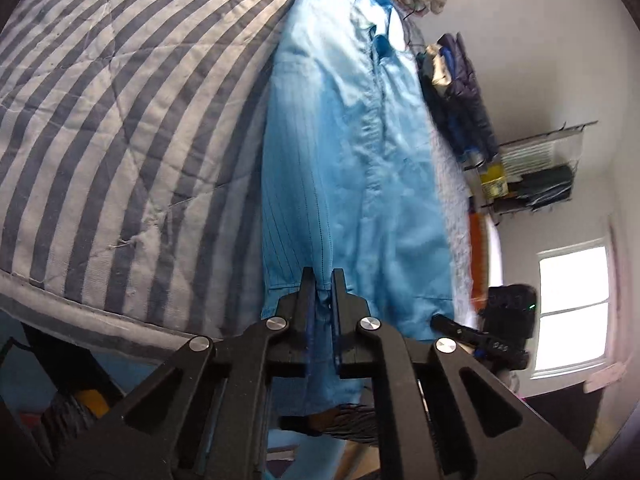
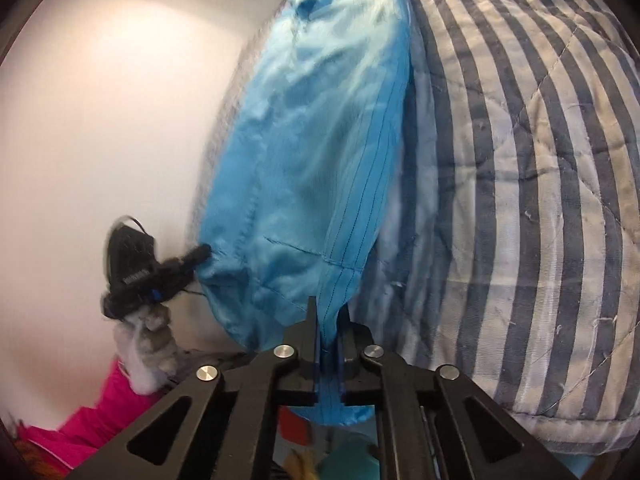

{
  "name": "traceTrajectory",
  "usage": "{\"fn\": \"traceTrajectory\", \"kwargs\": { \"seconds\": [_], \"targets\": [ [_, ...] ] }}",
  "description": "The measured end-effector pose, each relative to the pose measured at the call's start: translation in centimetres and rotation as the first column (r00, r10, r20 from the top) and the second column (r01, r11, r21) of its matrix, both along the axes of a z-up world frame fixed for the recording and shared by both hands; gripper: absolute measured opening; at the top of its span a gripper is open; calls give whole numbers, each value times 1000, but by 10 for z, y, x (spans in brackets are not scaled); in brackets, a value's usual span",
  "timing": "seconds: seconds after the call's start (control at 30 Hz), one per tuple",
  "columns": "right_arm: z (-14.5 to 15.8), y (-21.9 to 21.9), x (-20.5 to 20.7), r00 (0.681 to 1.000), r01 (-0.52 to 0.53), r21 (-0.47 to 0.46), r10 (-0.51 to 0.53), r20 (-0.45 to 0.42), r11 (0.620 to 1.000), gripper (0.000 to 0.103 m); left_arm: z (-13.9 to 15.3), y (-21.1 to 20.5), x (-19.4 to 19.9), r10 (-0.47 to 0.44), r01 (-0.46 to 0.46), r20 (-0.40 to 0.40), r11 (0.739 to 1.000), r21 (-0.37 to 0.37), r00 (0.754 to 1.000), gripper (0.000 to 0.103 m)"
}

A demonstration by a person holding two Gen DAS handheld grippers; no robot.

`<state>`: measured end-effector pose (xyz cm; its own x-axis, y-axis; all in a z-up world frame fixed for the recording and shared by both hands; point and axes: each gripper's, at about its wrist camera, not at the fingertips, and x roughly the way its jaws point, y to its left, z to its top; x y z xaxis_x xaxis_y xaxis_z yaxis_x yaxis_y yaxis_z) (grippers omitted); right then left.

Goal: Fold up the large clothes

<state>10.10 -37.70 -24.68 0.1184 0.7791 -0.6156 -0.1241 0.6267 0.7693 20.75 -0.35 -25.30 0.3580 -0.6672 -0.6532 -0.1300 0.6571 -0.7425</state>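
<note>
On the striped quilt (image 1: pixel 120 120) lies a shiny blue garment (image 1: pixel 344 152), long and narrow, with fine dark pinstripes and a stitched hem at its near end. Both the left gripper (image 1: pixel 322 280) and the right gripper (image 2: pixel 329 312) are clamped on that near hem, cloth pinched between their jaws. Its far end is cut off by the frame. White lettering on the black gripper body is too blurred to read
</note>
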Motion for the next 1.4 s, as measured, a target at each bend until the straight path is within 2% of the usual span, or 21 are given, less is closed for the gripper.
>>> {"fn": "traceTrajectory", "kwargs": {
  "seconds": [0.1,0.23,0.53,0.77,0.97,1.13,1.4],
  "targets": [
    [17,-1,3,999,18,32,-19,48,999,1,13,3,6,23,-23,12,997,-68,1000,3],
    [38,-1,15,995,51,65,-56,88,997,1,35,6,21,47,-43,40,994,-97,998,3],
    [85,6,72,975,85,63,-96,201,994,1,82,6,79,63,-56,113,997,-61,992,3],
    [104,16,129,962,123,-9,-117,248,992,1,100,3,134,41,-47,145,998,39,989,3],
    [97,18,185,955,171,-74,-147,258,982,1,79,6,186,68,-76,116,995,64,991,2],
    [72,21,224,957,211,-139,-176,229,967,1,52,10,221,107,-116,81,987,110,991,2],
    [31,17,249,967,226,-199,-195,163,954,2,12,10,254,109,-110,17,984,141,994,3]
  ]
}}
